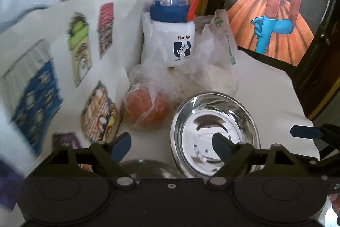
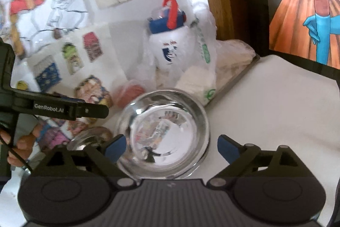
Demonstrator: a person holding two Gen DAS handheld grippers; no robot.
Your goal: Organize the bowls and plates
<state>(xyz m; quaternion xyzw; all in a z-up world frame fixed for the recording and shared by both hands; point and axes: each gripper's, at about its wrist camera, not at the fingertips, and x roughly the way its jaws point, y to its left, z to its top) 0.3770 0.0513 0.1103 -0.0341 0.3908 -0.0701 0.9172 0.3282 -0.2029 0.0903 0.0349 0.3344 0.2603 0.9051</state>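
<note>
A shiny steel bowl [image 1: 214,133] sits on the white table; it also shows in the right wrist view [image 2: 165,135]. A second steel bowl [image 1: 148,168] lies low at the left, half hidden behind my left gripper, and shows in the right wrist view [image 2: 89,138]. My left gripper [image 1: 171,147] is open, its right fingertip over the first bowl's inside, the left one outside. My right gripper [image 2: 171,147] is open and straddles the first bowl's near rim. Its blue tip shows in the left wrist view [image 1: 306,133].
A white bottle [image 1: 174,31] with blue lid and red handle stands at the back on plastic bags [image 1: 214,52]. A bagged orange fruit [image 1: 144,107] lies left of the bowl. A sticker board [image 1: 63,61] leans at the left. A painting [image 1: 274,14] stands at the back right.
</note>
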